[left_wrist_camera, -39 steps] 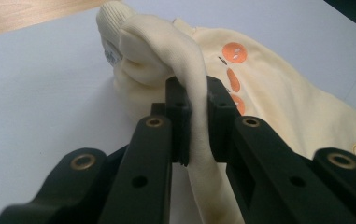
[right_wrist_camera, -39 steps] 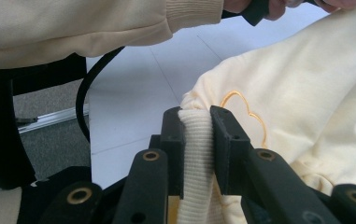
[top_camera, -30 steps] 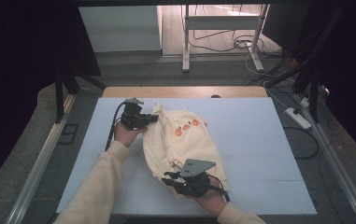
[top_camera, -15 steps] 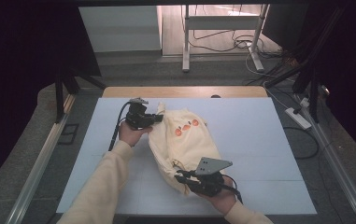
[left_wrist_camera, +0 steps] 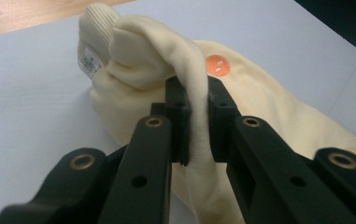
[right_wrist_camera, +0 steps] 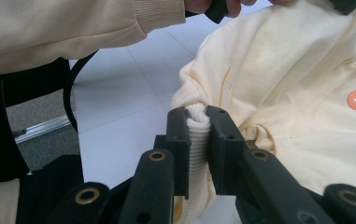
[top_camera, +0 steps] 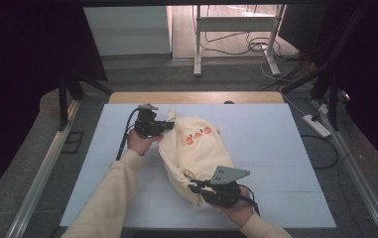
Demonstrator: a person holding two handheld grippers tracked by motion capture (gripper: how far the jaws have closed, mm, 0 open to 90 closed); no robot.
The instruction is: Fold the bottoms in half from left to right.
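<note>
A cream garment (top_camera: 196, 151) with orange carrot prints lies bunched in the middle of the pale blue table (top_camera: 285, 148). My left gripper (top_camera: 162, 126) is at its far left end, shut on a fold of the cream fabric (left_wrist_camera: 198, 116) that shows squeezed between the pads. My right gripper (top_camera: 195, 187) is at the near end, shut on a ribbed cuff or hem (right_wrist_camera: 197, 135) of the same garment (right_wrist_camera: 297, 84). An orange button (left_wrist_camera: 217, 65) shows on the cloth beyond the left jaws.
A person's cream sleeve (top_camera: 107, 198) reaches in from the bottom left. The table's wooden far edge (top_camera: 196, 97) lies beyond the garment. Metal rails (top_camera: 42, 178) run along both sides, and cables and a power strip (top_camera: 316, 125) lie on the floor to the right.
My right gripper has pulled the garment's near end toward the right and front, stretching the cloth longer. The left gripper has held its place on the far end.
</note>
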